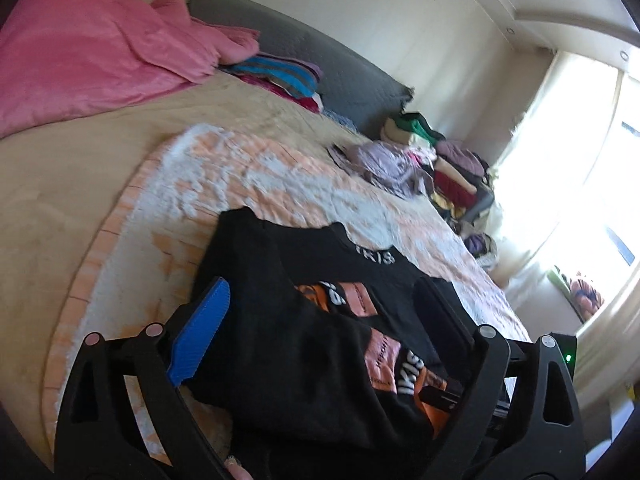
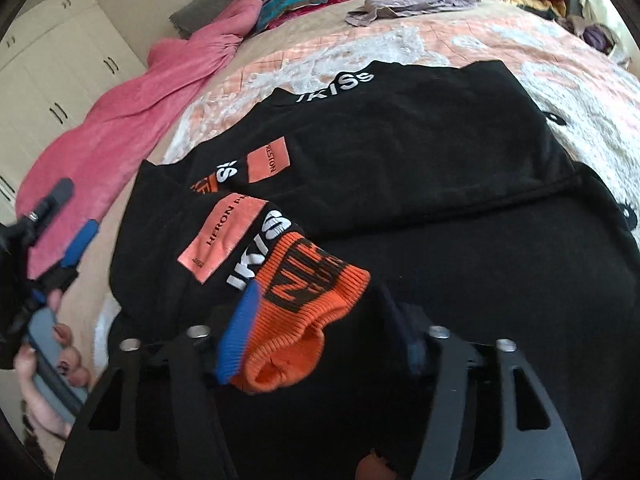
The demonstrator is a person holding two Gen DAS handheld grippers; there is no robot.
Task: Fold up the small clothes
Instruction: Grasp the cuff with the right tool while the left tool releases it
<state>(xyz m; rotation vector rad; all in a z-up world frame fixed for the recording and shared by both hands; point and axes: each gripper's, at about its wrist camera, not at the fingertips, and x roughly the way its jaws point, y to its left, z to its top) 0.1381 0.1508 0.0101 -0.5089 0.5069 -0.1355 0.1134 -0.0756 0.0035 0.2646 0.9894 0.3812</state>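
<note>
A black sweatshirt (image 2: 400,152) with white lettering, peach patches and orange ribbed cuffs is seen lying on a peach-and-white bedspread (image 1: 248,176), directly ahead of both tools. The left gripper (image 1: 320,320) is held with its fingers spread wide, the blue-padded finger (image 1: 202,332) to one side of a folded black sleeve and the dark finger to the other, the fabric lying between them without being pinched. The right gripper (image 2: 316,332) is likewise spread, and an orange cuff (image 2: 304,320) is seen between its fingers, touching the blue pad. To its left, a hand (image 2: 48,364) is seen wrapped around the other tool's handle. Beyond the garment, a pink blanket (image 1: 80,52) and heaped clothes (image 1: 432,160) are seen.
</note>
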